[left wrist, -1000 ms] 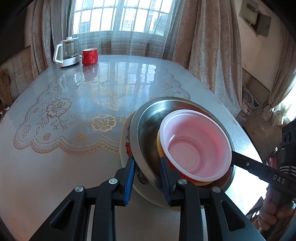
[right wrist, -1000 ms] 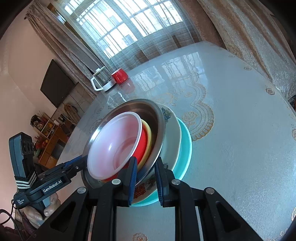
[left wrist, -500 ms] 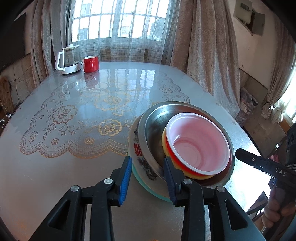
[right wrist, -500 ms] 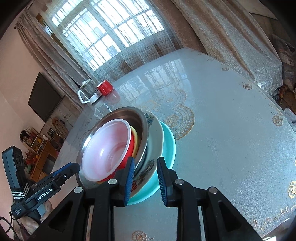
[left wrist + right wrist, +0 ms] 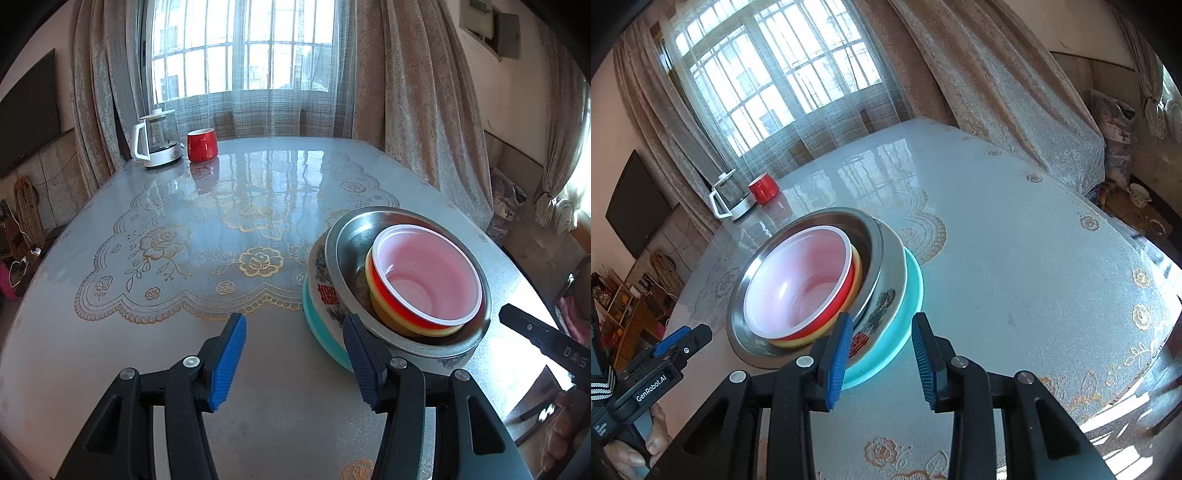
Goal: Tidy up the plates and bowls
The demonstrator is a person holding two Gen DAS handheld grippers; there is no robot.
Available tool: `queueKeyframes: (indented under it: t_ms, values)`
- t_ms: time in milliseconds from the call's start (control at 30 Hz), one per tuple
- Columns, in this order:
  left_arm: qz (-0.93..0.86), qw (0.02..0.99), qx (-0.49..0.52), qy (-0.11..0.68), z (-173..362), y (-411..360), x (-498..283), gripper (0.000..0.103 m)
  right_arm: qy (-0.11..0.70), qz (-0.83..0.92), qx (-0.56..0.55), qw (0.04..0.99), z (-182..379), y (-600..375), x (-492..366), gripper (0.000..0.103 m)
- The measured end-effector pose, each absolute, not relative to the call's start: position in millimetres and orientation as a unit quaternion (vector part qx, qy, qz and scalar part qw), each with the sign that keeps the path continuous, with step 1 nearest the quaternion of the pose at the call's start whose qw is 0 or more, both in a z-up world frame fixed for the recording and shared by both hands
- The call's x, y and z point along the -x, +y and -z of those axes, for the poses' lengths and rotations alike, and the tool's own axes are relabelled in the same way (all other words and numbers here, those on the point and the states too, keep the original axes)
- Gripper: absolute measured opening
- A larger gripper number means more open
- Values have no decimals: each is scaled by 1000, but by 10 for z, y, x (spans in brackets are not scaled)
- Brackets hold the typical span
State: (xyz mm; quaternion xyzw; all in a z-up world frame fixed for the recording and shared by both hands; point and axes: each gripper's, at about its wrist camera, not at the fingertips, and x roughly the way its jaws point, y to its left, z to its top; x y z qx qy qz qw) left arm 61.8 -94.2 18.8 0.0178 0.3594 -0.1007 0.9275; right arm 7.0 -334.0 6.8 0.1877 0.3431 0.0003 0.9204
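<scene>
On the table stands a stack: a teal plate [image 5: 320,334] [image 5: 913,288] lowest, then a patterned white plate [image 5: 320,280] [image 5: 884,306], a steel bowl [image 5: 351,240] [image 5: 877,240], and nested yellow, red and pale pink bowls [image 5: 424,277] [image 5: 801,277]. My left gripper [image 5: 295,356] is drawn back at the stack's near left edge, its jaws opening over bare table. Opposite it, my right gripper [image 5: 881,354] also has its jaws opening. The teal rim shows between its pads [image 5: 836,354], untouched.
A glass kettle [image 5: 157,142] and a red mug [image 5: 201,146] stand at the table's far end by the window. The glossy tablecloth [image 5: 166,332] spreads wide left of the stack. Curtains hang around the far edge. A hand [image 5: 655,439] holds the left gripper.
Both grippers were shut on the stack's rim a second ago. They have let go, opened and pulled back, and the stack now sits free on the table.
</scene>
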Motion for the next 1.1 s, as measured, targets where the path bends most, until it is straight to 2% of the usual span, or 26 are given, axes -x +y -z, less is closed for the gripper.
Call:
queueKeyframes:
  t_ms: [467,567,1100]
  values:
    - [115,940,-38,318,-183,-818,-435,64,339,58,-111,932,-89,-2644,103,37]
    - [118,942,-37,311,-195,-785,-403,67,338,63,-102,933,-93,-2535,99,37]
    - [124,947,-33,294,-264,-689,-389,71,330,66,-98,936,-128,-2411,81,38]
